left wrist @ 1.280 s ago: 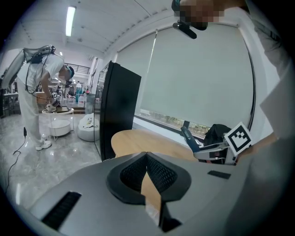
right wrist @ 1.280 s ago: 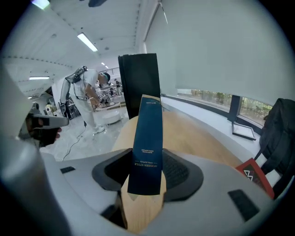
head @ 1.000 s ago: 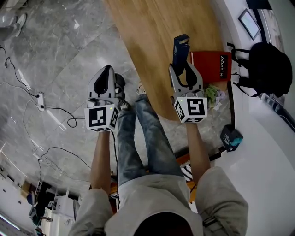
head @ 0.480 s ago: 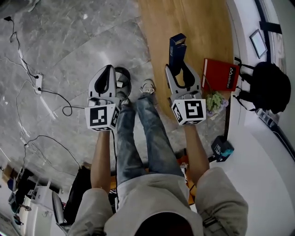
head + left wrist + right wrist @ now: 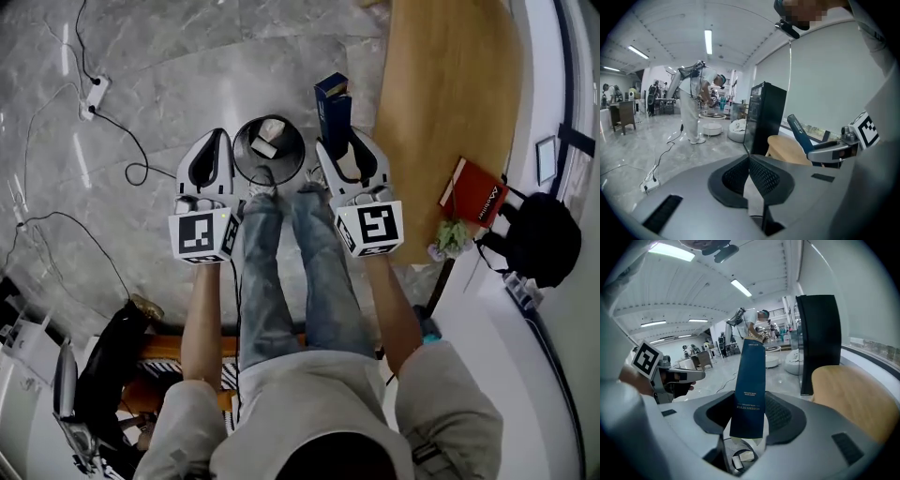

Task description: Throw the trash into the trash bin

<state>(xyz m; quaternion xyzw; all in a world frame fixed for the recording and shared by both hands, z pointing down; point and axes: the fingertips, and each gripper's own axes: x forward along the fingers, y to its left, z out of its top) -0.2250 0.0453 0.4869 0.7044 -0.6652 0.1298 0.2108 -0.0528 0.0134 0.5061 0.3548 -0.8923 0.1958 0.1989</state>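
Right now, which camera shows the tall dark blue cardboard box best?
The right gripper view: the tall dark blue cardboard box stands big in the middle, clamped by the right gripper, its print facing the camera. The head view shows it small from above. The left gripper view catches only a slanted blue sliver.

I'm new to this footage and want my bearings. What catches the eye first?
A tall dark blue box stands clamped in the right tongs. Just left of it, on the grey floor, sits a round black bin with white scraps inside; the left tongs, shut and empty, flank it.
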